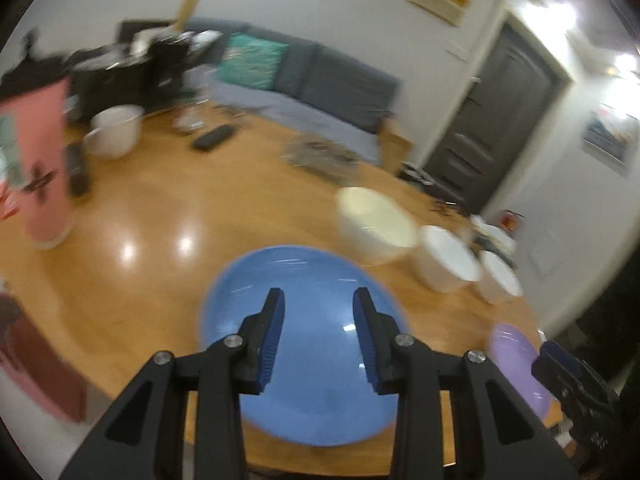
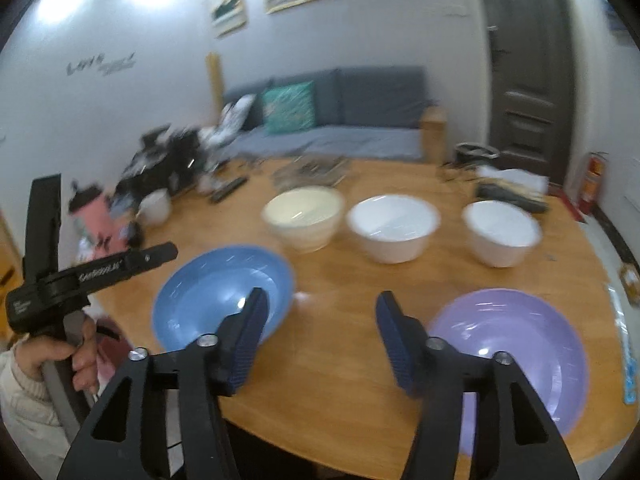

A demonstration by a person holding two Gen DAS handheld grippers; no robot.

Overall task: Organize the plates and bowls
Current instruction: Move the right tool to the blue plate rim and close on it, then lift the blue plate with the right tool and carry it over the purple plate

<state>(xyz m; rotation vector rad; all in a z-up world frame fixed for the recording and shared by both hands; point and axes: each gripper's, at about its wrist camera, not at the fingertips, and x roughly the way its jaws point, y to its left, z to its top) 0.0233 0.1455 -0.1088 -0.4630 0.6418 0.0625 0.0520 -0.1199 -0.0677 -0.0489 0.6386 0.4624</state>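
A blue plate (image 1: 316, 344) (image 2: 208, 292) lies near the front edge of the wooden table (image 1: 168, 280). My left gripper (image 1: 319, 300) hovers above it, open, with nothing between its fingers. A purple plate (image 2: 516, 344) (image 1: 516, 360) lies to the right. My right gripper (image 2: 320, 304) stands open over bare wood (image 2: 340, 340) between the two plates, holding nothing. Behind the plates stand a cream bowl (image 2: 304, 216) (image 1: 372, 224) and two white bowls (image 2: 394, 226) (image 2: 500, 232) in a row. The left-hand tool (image 2: 60, 280) shows at the left of the right wrist view.
A white bowl (image 1: 114, 130) and a pink carton (image 1: 40, 160) stand at the far left of the table, with remote controls (image 1: 212, 138) and clutter behind. A grey sofa (image 2: 340, 120) and a dark door (image 2: 528, 72) lie beyond. A person's hand (image 2: 80, 356) grips the left tool.
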